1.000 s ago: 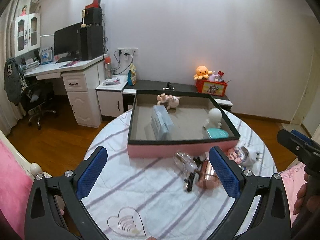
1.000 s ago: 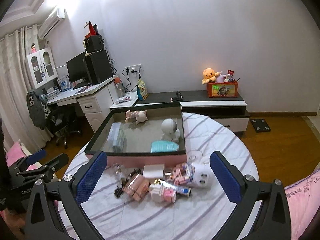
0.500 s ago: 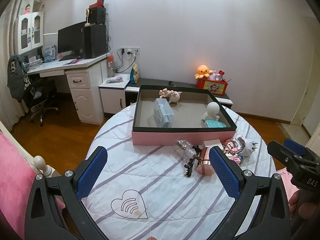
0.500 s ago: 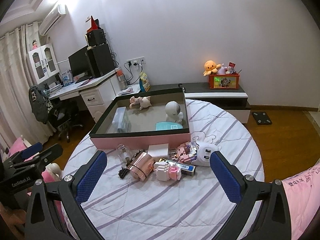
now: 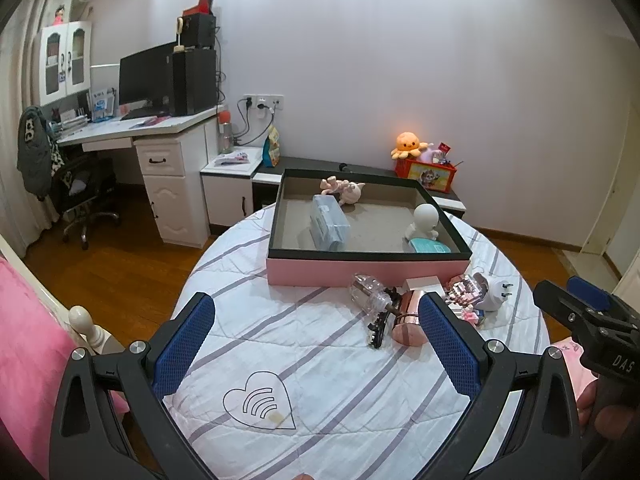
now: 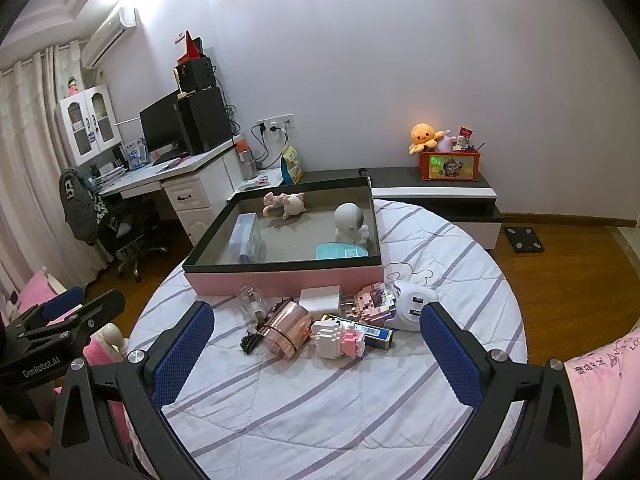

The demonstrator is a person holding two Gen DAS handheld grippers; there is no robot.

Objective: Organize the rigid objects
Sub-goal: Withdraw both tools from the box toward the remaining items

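Left gripper point(image 5: 316, 344) nearest, fingers point(image 5: 184, 338) spread wide, nothing between them, hovering over the round counter point(image 5: 320, 392). Right gripper point(image 6: 316, 344) same: fingers point(image 6: 448, 350) spread, empty, above the counter's near edge. Each gripper shows at the side of the other's view.

Counter covered by white quilted cloth with grey-purple stripes; heart-shaped logo point(image 5: 258, 402) printed on the near part. Pink bedding point(image 6: 600, 392) at the right edge.

Mid-counter, a loose cluster just in front of the box: rose-gold cylinder point(image 6: 286, 330) on its side, black hair clip point(image 6: 249, 340) touching its left, clear small bottle point(image 6: 252, 304) lying behind that, white block point(image 6: 321, 297) against the box wall, two pink-white brick figures point(image 6: 340, 340) point(image 6: 374, 298), blue-white slim box point(image 6: 374, 333) between them, white USB plug adapter point(image 6: 412, 306) at the right end.

Behind it, the pink box with black rim point(image 6: 280, 278), open. Inside: pale blue case point(image 6: 248, 238) on edge at left, pink plush point(image 6: 286, 204) at far wall, white round-head figure point(image 6: 348, 222) at right, teal flat item point(image 6: 340, 250) at near right corner.

Beyond: wood floor point(image 5: 116, 264), white desk point(image 5: 160, 152) with monitor point(image 5: 146, 76) and speakers left, office chair point(image 5: 80, 196) with jacket, low dark cabinet point(image 6: 432, 190) against the wall holding an orange octopus plush point(image 6: 424, 136) and a red box point(image 6: 450, 164). Scale point(image 6: 523, 239) on the floor at right.
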